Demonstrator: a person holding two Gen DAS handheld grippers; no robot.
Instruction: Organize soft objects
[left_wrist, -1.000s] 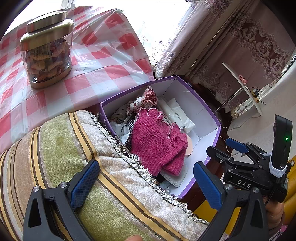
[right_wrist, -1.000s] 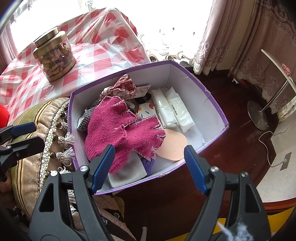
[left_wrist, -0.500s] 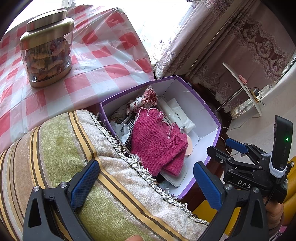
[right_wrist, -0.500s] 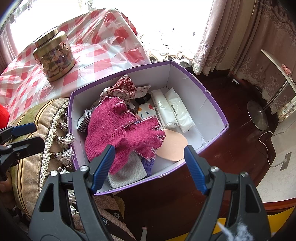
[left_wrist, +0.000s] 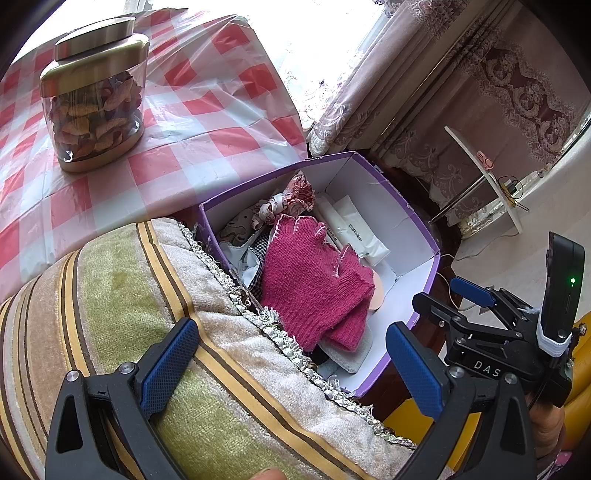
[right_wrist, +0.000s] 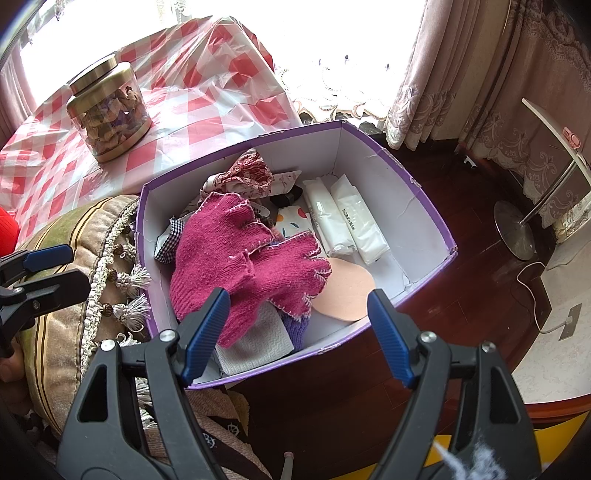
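Gloves (right_wrist: 251, 266) of magenta knit, a pair laid one over the other, are seen just ahead of the right gripper (right_wrist: 295, 336) and slightly to its left, on top of the clutter inside a purple cardboard box (right_wrist: 424, 206) with a white interior. The largest thing in view, a checked red-and-white tablecloth (left_wrist: 207, 110), is spread well beyond both grippers. A striped velvet cushion (left_wrist: 122, 280) with a tasselled fringe is found directly under the left gripper (left_wrist: 291, 362), touching the box's near wall. The left gripper's jaws are held wide apart, with nothing clasped between them; the blue pad of the left finger (left_wrist: 168, 365) is hung over the cushion and is not seen to press on it. The right gripper's jaws are likewise spread wide and empty, poised above the box's near edge without contact. In the left wrist view the right gripper (left_wrist: 458, 299) is seen to the right, beside the box. A glass jar (left_wrist: 96, 99) with a gold lid is stood on the tablecloth, far ahead to the left. Two white wrapped packets (right_wrist: 347, 221) are laid side by side in the box, ahead of the right gripper beyond the gloves. A floral fabric scrap (right_wrist: 251, 173) is bunched at the far wall. A peach round pad (right_wrist: 343, 288) is lodged just before the right finger.
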